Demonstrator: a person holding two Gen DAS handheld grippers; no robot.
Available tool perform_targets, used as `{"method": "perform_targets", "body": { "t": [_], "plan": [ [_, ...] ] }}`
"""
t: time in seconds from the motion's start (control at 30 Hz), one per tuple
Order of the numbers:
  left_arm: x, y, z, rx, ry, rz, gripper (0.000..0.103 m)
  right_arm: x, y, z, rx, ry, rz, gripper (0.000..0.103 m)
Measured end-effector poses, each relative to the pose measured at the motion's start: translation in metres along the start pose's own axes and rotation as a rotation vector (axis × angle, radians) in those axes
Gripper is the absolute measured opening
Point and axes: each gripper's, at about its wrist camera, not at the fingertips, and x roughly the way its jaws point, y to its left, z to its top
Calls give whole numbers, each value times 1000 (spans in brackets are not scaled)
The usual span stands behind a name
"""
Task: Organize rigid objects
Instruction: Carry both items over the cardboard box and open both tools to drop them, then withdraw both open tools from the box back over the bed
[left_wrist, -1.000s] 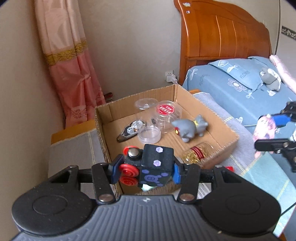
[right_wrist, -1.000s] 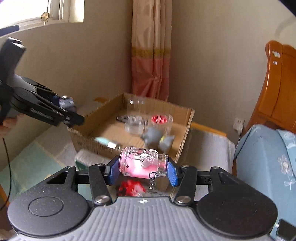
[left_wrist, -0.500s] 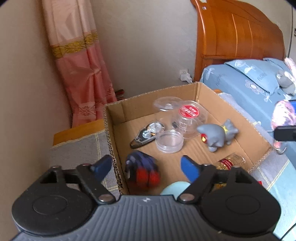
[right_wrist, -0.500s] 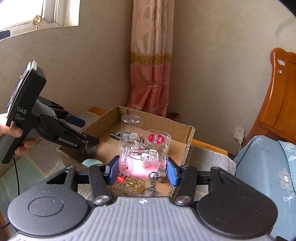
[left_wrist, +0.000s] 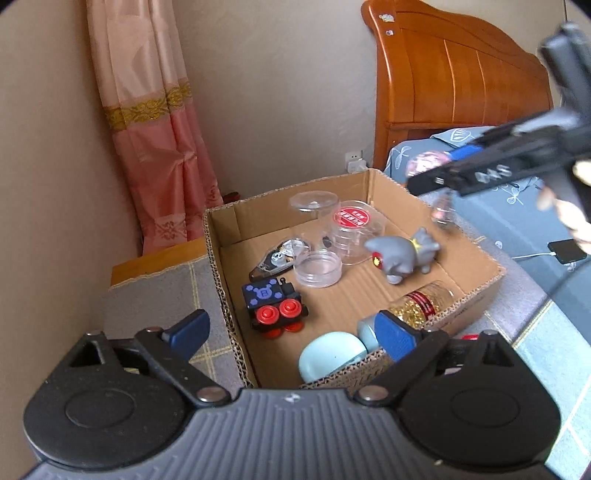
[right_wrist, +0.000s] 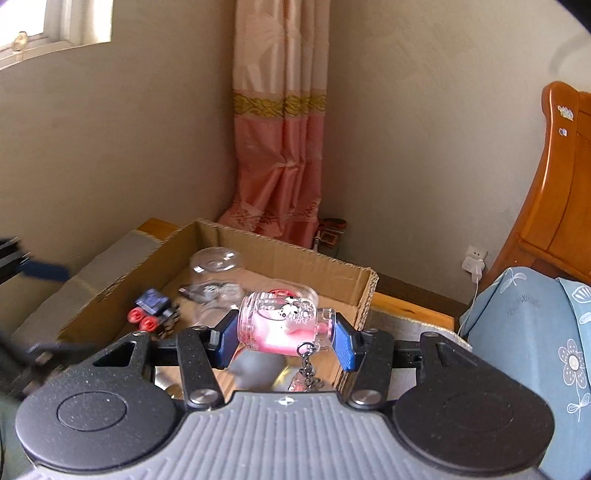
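Two grippers over one cardboard box (left_wrist: 476, 291): the left spread and bare, the right pinching a pink jar.

At lower centre of its own view, the left gripper (left_wrist: 291, 332) has its jaws wide apart, straddling the box's near-left corner; the toy train (left_wrist: 275, 306) lies on the box floor beside the left wall, with bare cardboard towards the centre. The right gripper (right_wrist: 286, 338) clamps the pink jar (right_wrist: 284, 323) sideways above the box's near rim, its keychain (right_wrist: 308, 363) dangling.
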Motion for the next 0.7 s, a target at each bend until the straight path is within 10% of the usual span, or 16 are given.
{"method": "perform_targets", "body": {
  "t": [0.17, 0.27, 0.47, 0.7],
  "plan": [
    [-6, 0, -3, -5, -14, 5, 96, 22, -6, 7, 10, 23, -8, 60],
    [-13, 2, -5, -7, -39, -11, 101, 22, -8, 4, 33, 13, -18, 85],
    [-23, 0, -11, -25, -49, -11, 102, -4, -4, -7, 51, 1, -19, 103],
    [-31, -9, -25, -46, -27, 3, 102, -37, 9, -25, 65, 6, -13, 103]
  ]
}}
